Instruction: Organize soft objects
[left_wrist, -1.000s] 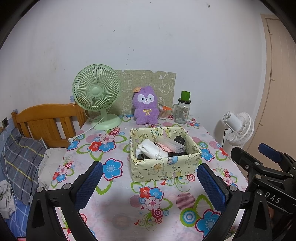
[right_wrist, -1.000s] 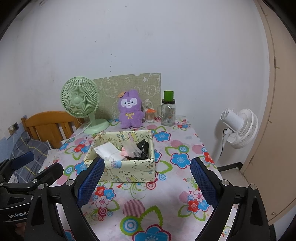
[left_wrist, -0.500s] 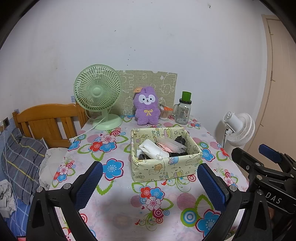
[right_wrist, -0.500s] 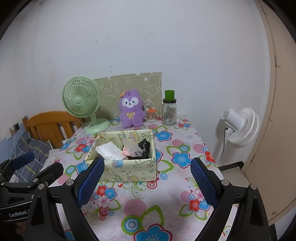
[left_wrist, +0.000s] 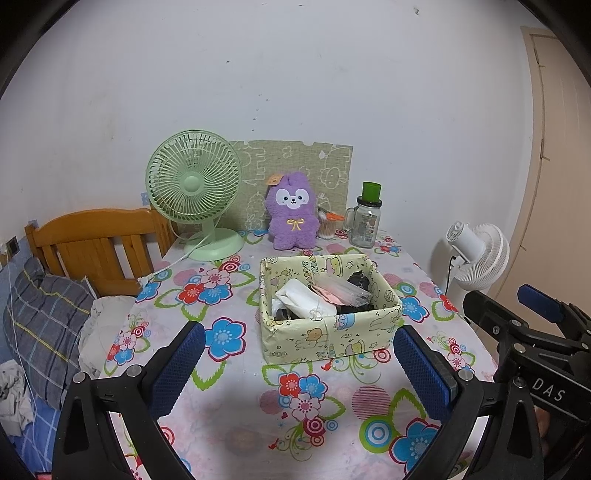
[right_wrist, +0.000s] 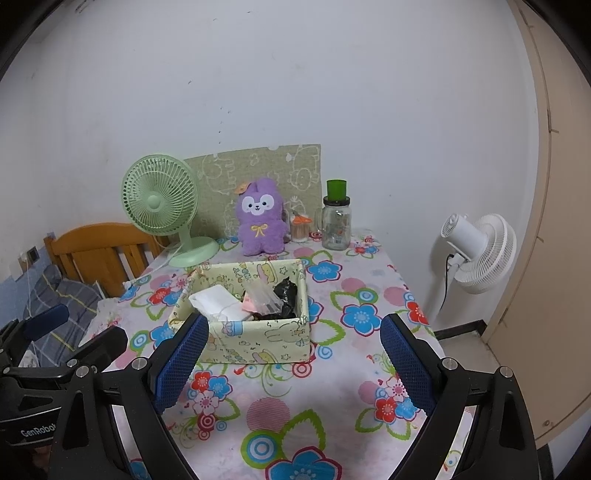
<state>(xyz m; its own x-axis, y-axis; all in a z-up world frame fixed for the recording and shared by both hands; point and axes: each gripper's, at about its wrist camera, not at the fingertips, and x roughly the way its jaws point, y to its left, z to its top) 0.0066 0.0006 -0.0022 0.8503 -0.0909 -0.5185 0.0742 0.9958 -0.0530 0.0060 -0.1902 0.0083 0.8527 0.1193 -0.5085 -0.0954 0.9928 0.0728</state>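
i hold both claws, left gripper (left_wrist: 295, 363) and right gripper (right_wrist: 295, 360), spread wide and empty, just short of the patterned box (left_wrist: 330, 326), purple plush (left_wrist: 293, 216) beyond it

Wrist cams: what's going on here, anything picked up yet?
Nothing is held yet. A person holds two grippers over a floral table. The left gripper and right gripper are both open and empty, short of the box. The box already holds a white bundle, a clear packet and something black. A purple plush stands at the back between a green fan and a jar, untouched.
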